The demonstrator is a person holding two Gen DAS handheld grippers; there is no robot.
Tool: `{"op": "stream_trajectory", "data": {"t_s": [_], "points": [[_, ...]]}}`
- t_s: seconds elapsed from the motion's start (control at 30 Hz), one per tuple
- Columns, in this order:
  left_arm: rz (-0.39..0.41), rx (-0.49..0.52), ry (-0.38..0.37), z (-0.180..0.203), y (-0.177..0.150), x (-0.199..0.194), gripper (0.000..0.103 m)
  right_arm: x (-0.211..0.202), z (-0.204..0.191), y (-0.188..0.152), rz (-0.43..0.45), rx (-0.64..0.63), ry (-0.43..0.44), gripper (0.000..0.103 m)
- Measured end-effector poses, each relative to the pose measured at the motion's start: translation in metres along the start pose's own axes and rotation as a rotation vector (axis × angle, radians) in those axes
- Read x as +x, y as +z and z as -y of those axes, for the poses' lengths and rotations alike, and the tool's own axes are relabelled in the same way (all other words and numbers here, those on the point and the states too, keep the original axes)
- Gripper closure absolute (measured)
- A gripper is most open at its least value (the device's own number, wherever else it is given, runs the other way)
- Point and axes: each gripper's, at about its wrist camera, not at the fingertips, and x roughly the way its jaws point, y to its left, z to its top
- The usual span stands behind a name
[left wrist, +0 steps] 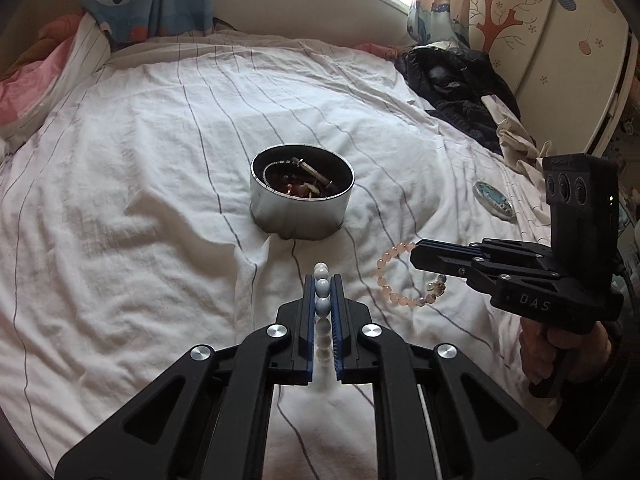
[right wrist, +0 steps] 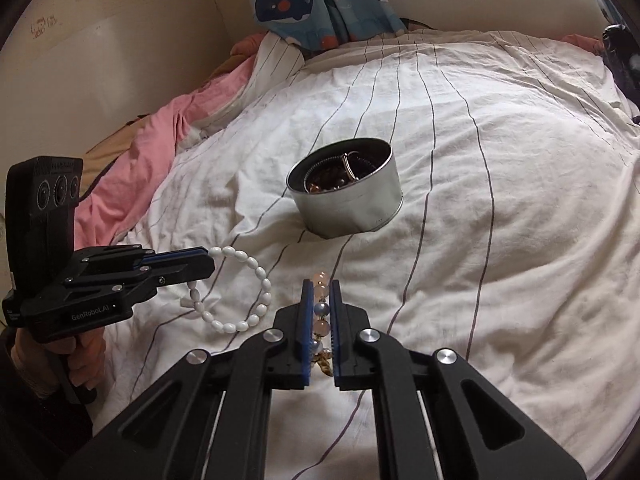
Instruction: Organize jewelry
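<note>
While each gripper (left wrist: 322,280) (right wrist: 320,285) clamps a bracelet (right wrist: 240,292) (left wrist: 400,276), the tin (left wrist: 302,200) sits ahead.

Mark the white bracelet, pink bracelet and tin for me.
white bracelet (right wrist: 262,276), right wrist view, bead on the loop's right side.
pink bracelet (left wrist: 385,258), left wrist view, upper-left bead.
tin (left wrist: 298,216), left wrist view, front wall.

A bed carries everything, spread with a rumpled white sheet (left wrist: 140,184) with thin dark stripes. A round metal tin (left wrist: 302,196) holding jewelry sits on it. Right of the tin lies a small round patterned disc (left wrist: 494,202); beyond that, dark clothing (left wrist: 460,88). Left of the tin, pink bedding (right wrist: 132,168) bunches.
</note>
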Motion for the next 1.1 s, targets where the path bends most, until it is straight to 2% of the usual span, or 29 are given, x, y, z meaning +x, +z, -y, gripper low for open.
{"op": "stream_trajectory", "data": {"t_s": [0.27,0.47,0.53,0.67,0.77,0.8,0.83,0.87,0.93,0.97,1.03,1.1], "points": [[0.08,-0.013,-0.024,0.001,0.043,-0.001,0.096,-0.009,0.003,0.034,0.099,0.022,0.041,0.095],[0.139,-0.056,-0.084,0.0,0.086,0.022,0.096,-0.002,0.011,0.058,0.129,0.042,0.043,0.095],[0.115,-0.08,-0.062,-0.007,0.097,0.044,0.096,0.002,0.013,0.066,0.133,0.041,0.04,0.095],[-0.044,-0.163,0.08,-0.038,0.1,0.098,0.092,0.014,0.017,0.085,0.132,0.048,0.058,0.095],[-0.038,-0.197,0.068,-0.053,0.091,0.096,0.09,0.027,0.02,0.099,0.129,0.073,0.106,0.095],[-0.034,-0.186,0.104,-0.053,0.09,0.093,0.082,0.035,0.024,0.103,0.118,0.093,0.13,0.095],[-0.027,-0.175,0.13,-0.052,0.09,0.089,0.079,0.045,0.029,0.106,0.096,0.118,0.153,0.095],[-0.016,-0.178,0.123,-0.054,0.09,0.084,0.076,0.056,0.033,0.107,0.067,0.131,0.149,0.094],[0.003,-0.169,0.132,-0.05,0.089,0.073,0.071,0.07,0.037,0.105,0.035,0.108,0.033,0.088],[0.013,-0.147,0.151,-0.046,0.088,0.067,0.067,0.07,0.039,0.102,0.035,0.093,-0.021,0.079],[0.023,-0.107,0.189,-0.036,0.083,0.058,0.059,0.065,0.042,0.097,0.038,0.088,-0.071,0.076],[0.026,-0.075,0.226,-0.026,0.076,0.049,0.048,0.055,0.045,0.091,0.043,0.096,-0.086,0.074]]}}
